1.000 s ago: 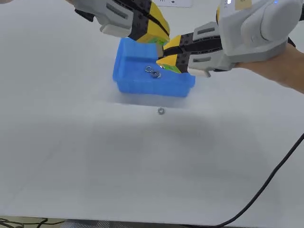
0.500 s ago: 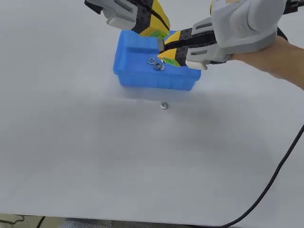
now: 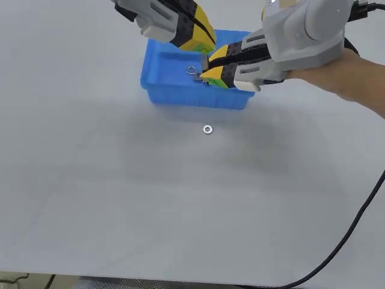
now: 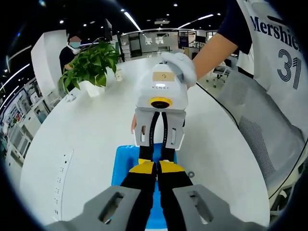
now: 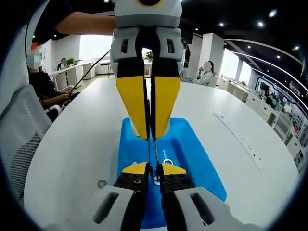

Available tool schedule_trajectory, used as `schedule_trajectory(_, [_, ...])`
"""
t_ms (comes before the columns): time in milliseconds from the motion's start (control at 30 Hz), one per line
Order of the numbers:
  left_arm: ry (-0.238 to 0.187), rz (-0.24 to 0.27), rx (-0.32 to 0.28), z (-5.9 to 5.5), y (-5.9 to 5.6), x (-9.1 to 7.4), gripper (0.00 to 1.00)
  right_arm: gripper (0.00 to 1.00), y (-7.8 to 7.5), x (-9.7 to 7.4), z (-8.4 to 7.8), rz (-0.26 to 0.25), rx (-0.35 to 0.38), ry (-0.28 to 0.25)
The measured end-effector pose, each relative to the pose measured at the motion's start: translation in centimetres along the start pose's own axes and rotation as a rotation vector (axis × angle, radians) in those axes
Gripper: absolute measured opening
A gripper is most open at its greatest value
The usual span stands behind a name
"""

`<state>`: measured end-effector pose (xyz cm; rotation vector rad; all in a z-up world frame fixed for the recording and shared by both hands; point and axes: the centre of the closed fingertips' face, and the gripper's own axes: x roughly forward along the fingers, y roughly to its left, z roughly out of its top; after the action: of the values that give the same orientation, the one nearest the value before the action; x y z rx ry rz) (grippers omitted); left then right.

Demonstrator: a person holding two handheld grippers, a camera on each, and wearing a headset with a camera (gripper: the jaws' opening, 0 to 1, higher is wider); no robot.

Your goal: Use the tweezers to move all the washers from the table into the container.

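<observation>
One washer (image 3: 207, 129) lies on the bare table (image 3: 120, 198), just on the near side of the blue container (image 3: 180, 97), which holds other washers (image 3: 191, 70). Over the container my right claw (image 3: 206, 72) is pinched tight on the thin tweezers (image 5: 152, 149). My left claw (image 3: 203, 48), reaching in from the far left, grips their upper end, jaws together

Left gripper (image 3: 203, 49) and right gripper (image 3: 207, 67) sit nose to nose over the bin (image 3: 192, 97), tweezers (image 5: 153, 154) bridging the sliver between them, so I've no way through there. Near table (image 3: 150, 198) is wide open: one washer (image 3: 207, 129) by the bin, cable (image 3: 355, 223) far right.
</observation>
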<state>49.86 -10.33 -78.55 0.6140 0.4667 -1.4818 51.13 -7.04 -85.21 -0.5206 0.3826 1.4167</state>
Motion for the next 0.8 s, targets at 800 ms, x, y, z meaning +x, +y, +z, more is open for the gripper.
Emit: schedule_trajectory(800, [-0.025, 0.041, 0.102, 4.3, -2.3, -3.6, 0.05, 0.10, 1.3, -3.0, 4.8, -0.044, -0.096, -0.062])
